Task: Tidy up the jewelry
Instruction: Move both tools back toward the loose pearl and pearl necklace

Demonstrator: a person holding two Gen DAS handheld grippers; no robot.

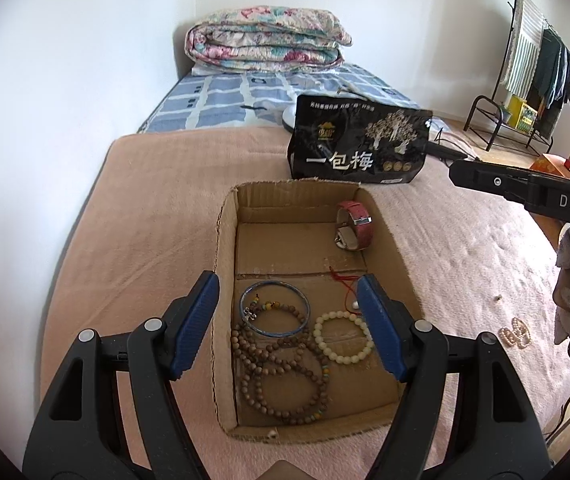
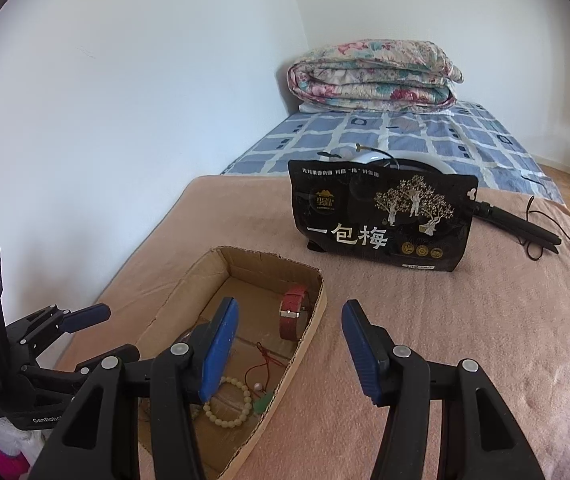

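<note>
your left tongs (image 1: pixel 288 322) and right tongs (image 2: pixel 289 350) both gape wide, empty, over the box (image 1: pixel 227 248); pearls (image 1: pixel 516 331) on the bed.

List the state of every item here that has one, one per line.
left tongs: open, empty, over the box
right tongs: open, empty
cardboard box: open-topped, flaps cut off
red watch: strap buckled, standing on edge in the box
blue bangle: lying flat in the box
wooden bead strand: coiled in loops
pearl piece: outside the box, on the blanket
snack bag: upright
</note>
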